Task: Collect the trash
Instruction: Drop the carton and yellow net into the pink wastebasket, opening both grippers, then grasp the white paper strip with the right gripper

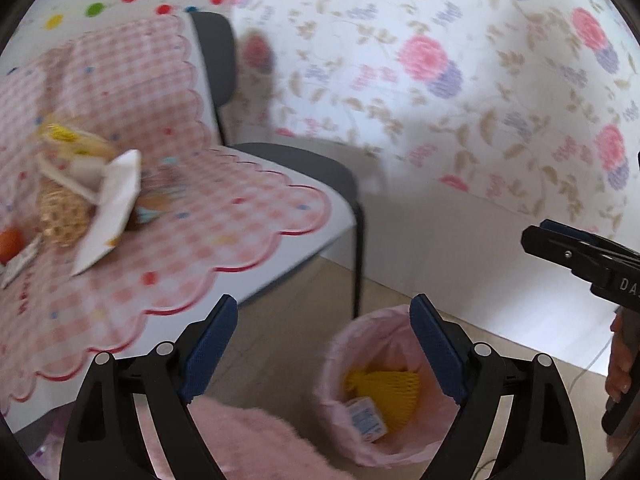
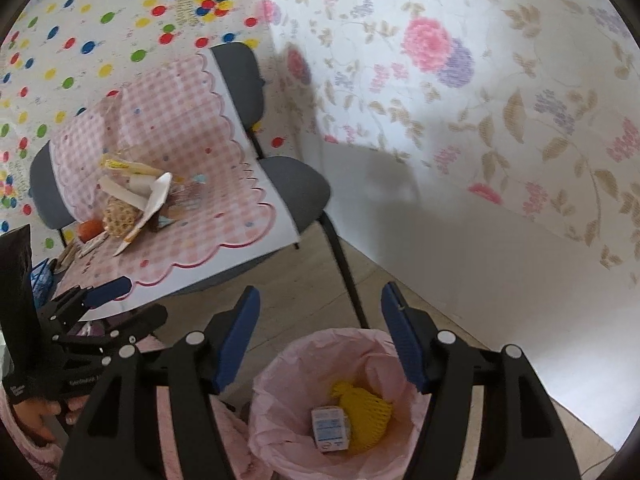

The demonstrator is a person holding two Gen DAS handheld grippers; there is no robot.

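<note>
**A:** Start at the tools. What are they carrying?

**B:** Nothing. The right gripper (image 2: 320, 336) has its jaws spread wide and empty, poised above the bin (image 2: 280, 364), which sits at about 6 o'clock in its view. The left gripper (image 1: 324, 344) is just as wide and bare, with the bin at its 5 o'clock.

**A:** And inside the bin?

**B:** A pink liner holding a yellow foam net (image 2: 366, 414) and a small carton (image 2: 330, 428), lying side by side and touching. So some of the collecting looks done.

**A:** Where's the rest of the trash?

**B:** On the chair (image 2: 296, 184) under the pink checked cloth (image 2: 192, 132), toward 10 o'clock from the right gripper. There is a heap: a folded white card (image 2: 154, 196), a woven tan ball (image 2: 120, 214), a yellow wrapper (image 2: 116, 164), and an orange (image 2: 90, 229) beside it. The left view is blurred, so finer detail there is hard to tell.

**A:** How should the next pick go?

**B:** My judgement: take one piece at a time, starting with the white card, since it leans on top of the heap. Approach from above, close on its free edge, and lift straight up so the cloth doesn't drag. I'd leave the orange; it may not be trash.
</note>
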